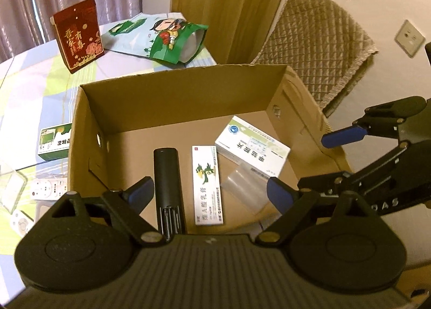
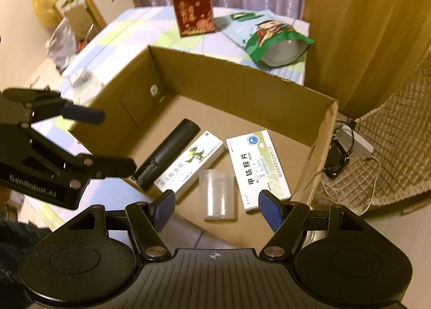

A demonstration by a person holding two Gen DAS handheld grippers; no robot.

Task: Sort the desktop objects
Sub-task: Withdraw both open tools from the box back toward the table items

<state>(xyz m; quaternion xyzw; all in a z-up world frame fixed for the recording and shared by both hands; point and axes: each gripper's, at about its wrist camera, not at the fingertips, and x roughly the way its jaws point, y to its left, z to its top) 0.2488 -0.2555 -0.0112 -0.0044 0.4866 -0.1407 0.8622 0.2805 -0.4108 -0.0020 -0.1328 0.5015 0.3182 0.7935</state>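
An open cardboard box [image 1: 172, 93] [image 2: 237, 80] holds a black remote [image 1: 168, 187] [image 2: 172, 152], a long white ointment box [image 1: 207, 185] [image 2: 191, 160], a white medicine box [image 1: 252, 147] [image 2: 256, 169] and a clear plastic cup [image 1: 246, 187] [image 2: 216, 194] lying on its side. My left gripper [image 1: 210, 195] is open and empty above the box's near side. My right gripper [image 2: 216, 210] is open and empty above the cup. Each gripper shows in the other's view, the right [image 1: 344, 147] and the left [image 2: 89, 136], both open.
On the table outside the box stand a red gift box [image 1: 78, 37] [image 2: 194, 12], a green snack bag [image 1: 161, 39] [image 2: 272, 39] and a green-white carton [image 1: 55, 142]. White remotes [image 1: 45, 190] lie at left. A quilted chair [image 1: 320, 39] is right of the box.
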